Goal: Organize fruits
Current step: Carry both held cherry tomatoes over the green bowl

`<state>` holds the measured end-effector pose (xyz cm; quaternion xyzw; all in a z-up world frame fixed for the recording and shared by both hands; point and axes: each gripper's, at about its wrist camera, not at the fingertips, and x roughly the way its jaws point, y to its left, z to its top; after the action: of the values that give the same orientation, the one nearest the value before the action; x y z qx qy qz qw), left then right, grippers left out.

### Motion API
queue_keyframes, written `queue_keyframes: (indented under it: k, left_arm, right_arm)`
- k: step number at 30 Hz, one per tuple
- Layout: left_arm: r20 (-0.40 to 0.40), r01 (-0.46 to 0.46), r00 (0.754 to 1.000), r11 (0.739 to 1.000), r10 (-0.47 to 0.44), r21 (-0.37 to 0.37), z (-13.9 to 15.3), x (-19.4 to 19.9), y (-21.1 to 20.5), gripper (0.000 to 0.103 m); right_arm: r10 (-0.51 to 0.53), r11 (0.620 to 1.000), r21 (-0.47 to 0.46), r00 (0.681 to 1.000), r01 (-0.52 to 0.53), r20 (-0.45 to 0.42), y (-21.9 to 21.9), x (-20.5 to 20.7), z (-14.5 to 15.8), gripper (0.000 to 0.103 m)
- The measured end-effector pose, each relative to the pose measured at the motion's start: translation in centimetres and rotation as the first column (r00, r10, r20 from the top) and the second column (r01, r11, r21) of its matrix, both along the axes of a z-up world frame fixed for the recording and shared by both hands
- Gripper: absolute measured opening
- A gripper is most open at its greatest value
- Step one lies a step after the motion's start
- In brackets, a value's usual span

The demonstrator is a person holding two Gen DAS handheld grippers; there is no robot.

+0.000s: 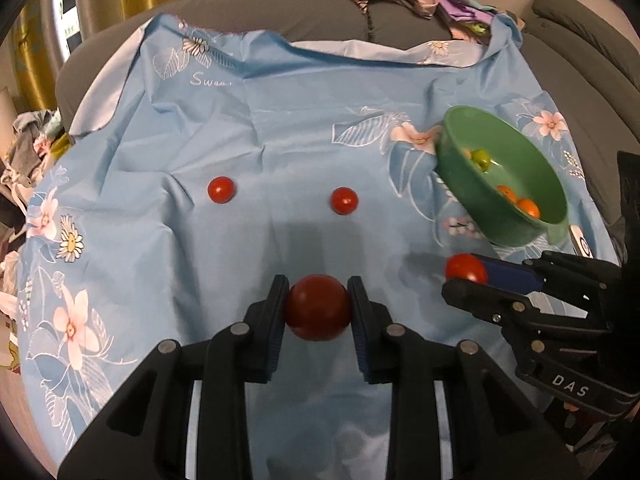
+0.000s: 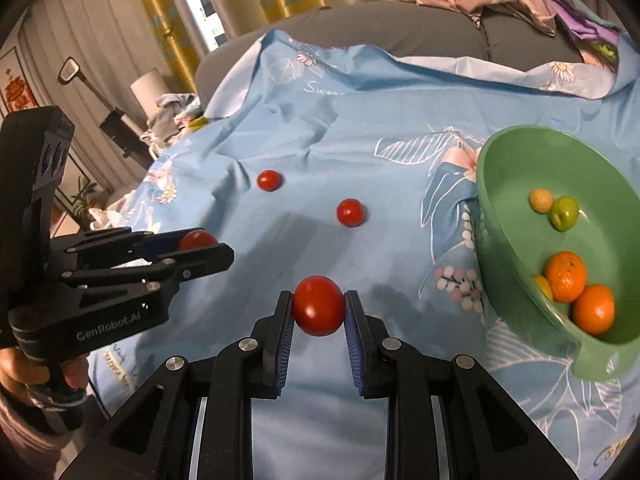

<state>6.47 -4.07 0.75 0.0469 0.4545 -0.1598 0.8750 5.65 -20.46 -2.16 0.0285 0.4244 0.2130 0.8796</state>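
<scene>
A big blue flowery cloth [image 1: 280, 128] is covering the grey sofa [image 1: 280, 12]. The green bowl [image 2: 516, 264] is sitting tilted on it, holding oranges [image 2: 566, 276]. The left gripper [image 1: 318, 304] is squeezing a red tomato [image 1: 318, 307], and the right gripper [image 2: 318, 306] is squeezing another tomato [image 2: 319, 305]. Two small tomatoes [image 1: 221, 189] are lying loose on the cloth beyond them.

Grey sofa seat [image 1: 256, 12] under wrinkled blue floral cloth [image 1: 280, 128]: two red tomatoes [image 1: 221, 189] [image 1: 344, 200] mid-cloth, green bowl [image 1: 460, 168] at 3 o'clock.
</scene>
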Motion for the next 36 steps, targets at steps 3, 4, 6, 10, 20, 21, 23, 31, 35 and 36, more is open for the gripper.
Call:
queue_keyframes:
  k: [3,4,6,10,20,21,23,31,35,36]
  left_arm:
    - [0.018,0.008,1.0,1.0,-0.008,0.002,0.7,-0.7,-0.3,0.03]
    - [0.023,0.011,1.0,1.0,-0.011,0.002,0.9,-1.0,-0.4,0.03]
    - [0.038,0.021,0.999,1.0,-0.021,0.004,1.5,-1.6,-0.8,0.03]
    - [0.062,0.042,0.997,0.999,-0.042,0.006,2.4,-2.3,-1.8,0.03]
    - [0.103,0.104,0.989,0.994,-0.106,0.026,4.2,-3.0,-4.7,0.03]
    - [0.107,0.111,0.988,0.993,-0.113,0.028,4.3,-3.1,-5.0,0.03]
    - [0.114,0.129,0.985,0.991,-0.132,0.035,4.6,-3.0,-5.9,0.03]
    - [0.125,0.195,0.972,0.98,-0.199,0.044,5.2,-2.2,-9.5,0.03]
    - [0.124,0.228,0.965,0.973,-0.231,0.038,5.4,-1.4,-11.2,0.03]
    - [0.121,0.236,0.963,0.971,-0.239,0.038,5.4,-1.2,-11.8,0.03]
  right_arm:
    - [0.0,1.0,0.005,1.0,-0.001,0.021,-0.2,-0.9,0.8,0.027]
    - [-0.002,1.0,0.006,1.0,0.002,0.027,-0.3,-1.1,1.0,0.027]
    - [-0.006,1.0,0.011,0.999,0.006,0.038,-0.5,-1.5,1.4,0.027]
    - [-0.021,1.0,0.019,0.998,0.019,0.059,-1.1,-2.2,2.1,0.027]
    - [-0.083,0.996,0.045,0.991,0.079,0.1,-4.0,-3.2,3.1,0.027]
    - [-0.089,0.995,0.046,0.991,0.085,0.104,-4.3,-3.3,3.2,0.027]
    - [-0.105,0.994,0.052,0.988,0.099,0.112,-5.1,-3.3,3.4,0.027]
    - [-0.173,0.984,0.064,0.975,0.166,0.138,-8.3,-3.1,3.9,0.027]
    - [-0.209,0.977,0.073,0.967,0.2,0.145,-9.9,-2.8,3.9,0.027]
    - [-0.221,0.974,0.075,0.964,0.212,0.146,-10.5,-2.6,3.9,0.027]
